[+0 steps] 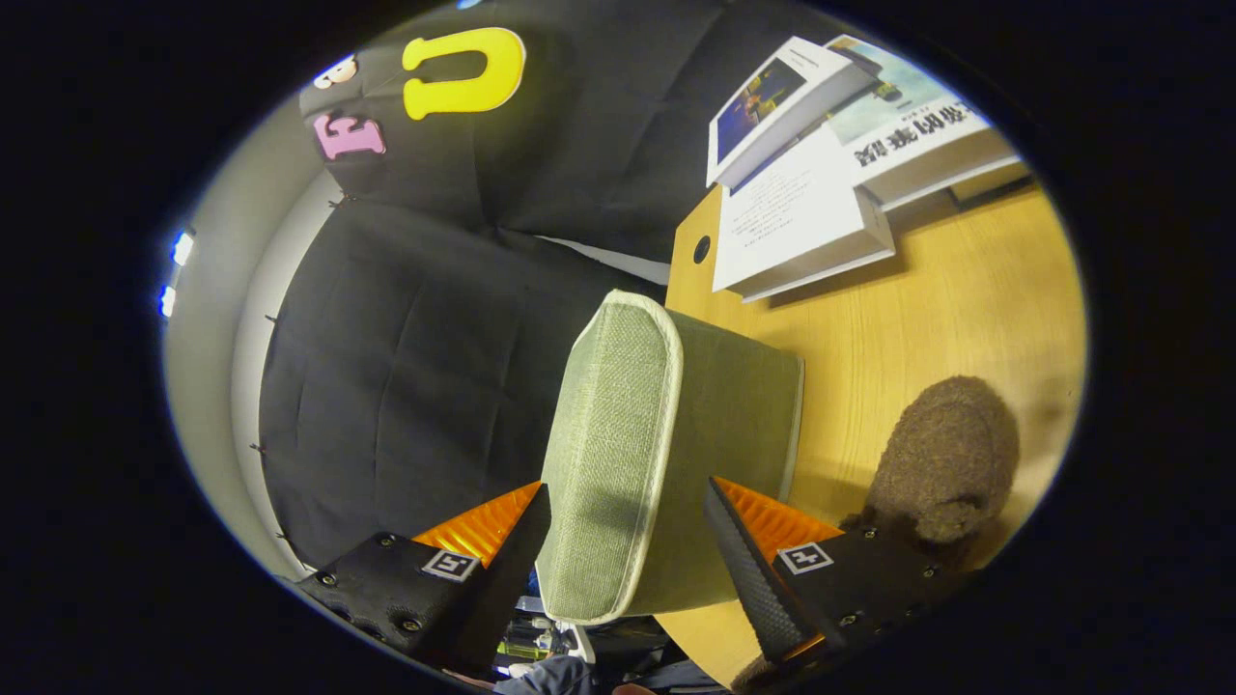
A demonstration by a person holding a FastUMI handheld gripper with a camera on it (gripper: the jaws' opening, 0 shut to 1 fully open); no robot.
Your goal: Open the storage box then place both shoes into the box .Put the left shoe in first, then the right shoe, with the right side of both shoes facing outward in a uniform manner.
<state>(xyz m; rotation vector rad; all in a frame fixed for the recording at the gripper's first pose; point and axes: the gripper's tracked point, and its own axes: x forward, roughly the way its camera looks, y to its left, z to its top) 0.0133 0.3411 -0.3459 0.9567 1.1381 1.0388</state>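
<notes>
The tool (628, 521) is gaping wide, its fingers straddling the green box (666, 454) without clearly pressing it. The box is sitting at the surface (966, 309) edge, a brown shoe (951, 458) just beside it, books (821, 164) beyond.

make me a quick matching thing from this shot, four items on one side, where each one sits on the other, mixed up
Things:
1. green fabric storage box
2. brown fuzzy shoe
3. stack of books
4. gripper

Places:
A. on the wooden table, beside the box and just beyond one finger
B. at the far end of the table, beyond the box
C. fingers spread, one on each side of the box's near end
D. between the fingers, standing at the table's edge

Pairs: 1-D, 2-A, 3-B, 4-C
</notes>
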